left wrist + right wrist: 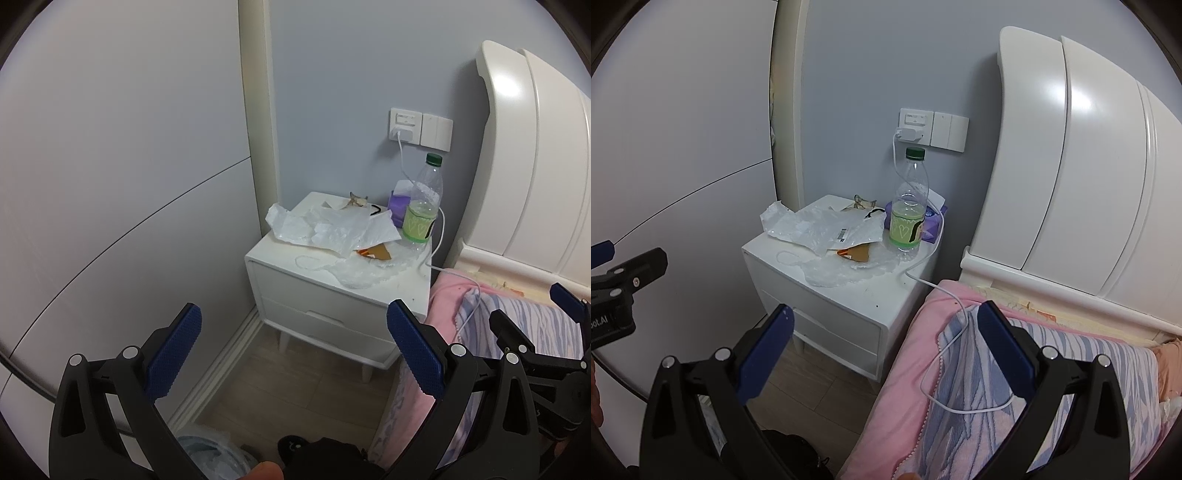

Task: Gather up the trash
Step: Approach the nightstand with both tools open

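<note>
On the white nightstand (280,258) we see, from left to right, crumpled clear plastic wrap (314,227), a brown snack wrapper (378,253) and a nearly empty bottle (423,205). The wrap looks light, limp and slippery (best pinched at a raised fold), the bottle stiff and easily tipped. Our left gripper (293,323) and right gripper (886,323) both gape wide, empty, well short of the clutter ahead.
</note>
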Tool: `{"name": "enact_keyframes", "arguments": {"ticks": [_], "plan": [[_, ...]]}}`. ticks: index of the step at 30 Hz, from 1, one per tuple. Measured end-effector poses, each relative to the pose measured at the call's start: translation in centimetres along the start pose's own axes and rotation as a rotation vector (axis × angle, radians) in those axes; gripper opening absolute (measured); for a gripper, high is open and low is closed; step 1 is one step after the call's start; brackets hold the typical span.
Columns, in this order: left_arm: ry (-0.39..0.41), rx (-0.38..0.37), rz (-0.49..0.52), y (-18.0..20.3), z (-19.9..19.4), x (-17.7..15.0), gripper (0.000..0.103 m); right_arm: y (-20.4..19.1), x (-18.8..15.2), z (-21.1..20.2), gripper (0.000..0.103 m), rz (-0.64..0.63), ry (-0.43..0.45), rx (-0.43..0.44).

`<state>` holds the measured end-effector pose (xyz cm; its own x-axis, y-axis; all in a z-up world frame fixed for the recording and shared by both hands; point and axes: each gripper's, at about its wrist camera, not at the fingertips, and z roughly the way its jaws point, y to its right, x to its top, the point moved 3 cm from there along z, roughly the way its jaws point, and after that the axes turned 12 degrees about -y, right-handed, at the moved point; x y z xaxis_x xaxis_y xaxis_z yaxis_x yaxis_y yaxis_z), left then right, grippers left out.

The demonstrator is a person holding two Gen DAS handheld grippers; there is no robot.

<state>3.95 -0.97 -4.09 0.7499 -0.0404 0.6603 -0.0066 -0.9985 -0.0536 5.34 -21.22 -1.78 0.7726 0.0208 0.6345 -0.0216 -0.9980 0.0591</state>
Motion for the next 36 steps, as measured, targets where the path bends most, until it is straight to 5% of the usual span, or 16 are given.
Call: {"name": "enact_keyframes", "arguments": {"ticks": [36], "plan": [[-0.017, 0.009, -0.011, -0.57, 0.40, 0.13, 0.097, -0.04, -0.08, -0.07, 0.097, 0.002, -0.003, 0.004]]}}
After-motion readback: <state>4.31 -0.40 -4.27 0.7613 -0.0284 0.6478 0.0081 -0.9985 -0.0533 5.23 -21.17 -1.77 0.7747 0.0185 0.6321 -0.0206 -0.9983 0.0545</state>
